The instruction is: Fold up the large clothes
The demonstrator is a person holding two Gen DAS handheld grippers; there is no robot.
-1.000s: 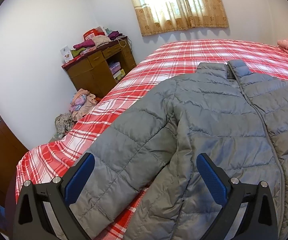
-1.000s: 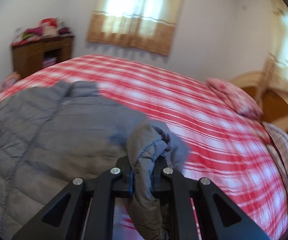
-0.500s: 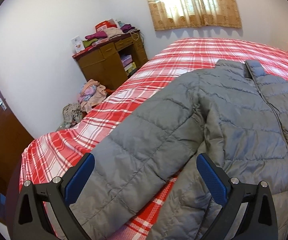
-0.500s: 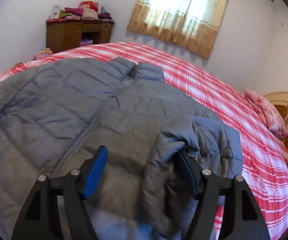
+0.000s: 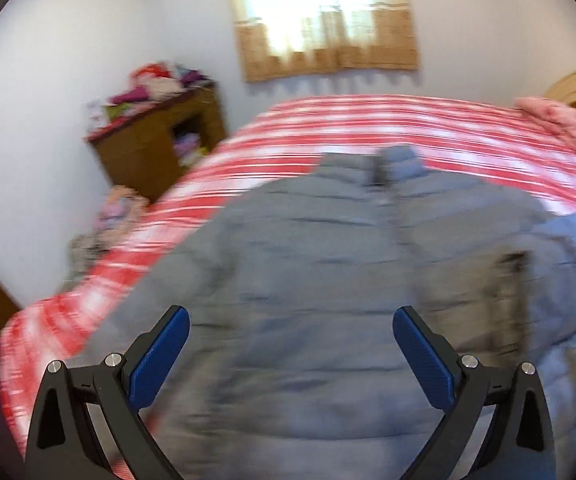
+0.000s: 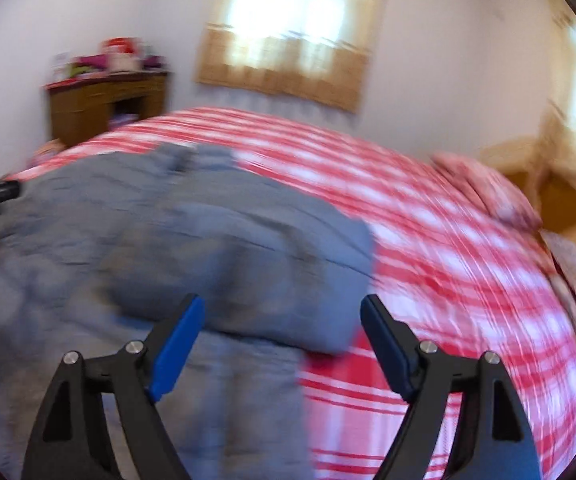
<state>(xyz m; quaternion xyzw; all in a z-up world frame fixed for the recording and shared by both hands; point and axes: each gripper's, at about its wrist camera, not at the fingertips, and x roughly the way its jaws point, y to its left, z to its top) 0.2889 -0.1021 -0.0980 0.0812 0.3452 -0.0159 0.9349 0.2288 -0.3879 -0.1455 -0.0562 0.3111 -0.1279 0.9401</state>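
— Looking past the left hand-held gripper (image 5: pixel 289 354): jaws wide, nothing between them, grey quilted jacket (image 5: pixel 327 280) flat beneath. Yours?

— The right hand-held gripper (image 6: pixel 282 340) is opening, empty, above a sleeve (image 6: pixel 256 264) folded across the jacket's front. Only my view catches the pink pillow (image 6: pixel 487 192) whole.

— The collar (image 5: pixel 387 164) points toward the curtained window (image 5: pixel 323 20); the puffy, stitched length runs along the red plaid bed (image 5: pixel 407 128).

Grey quilted puffer jacket (image 5: pixel 307 280) laid front-up on the red plaid bed (image 5: pixel 367 128), collar at the far end, right sleeve (image 6: pixel 256 264) folded across its body
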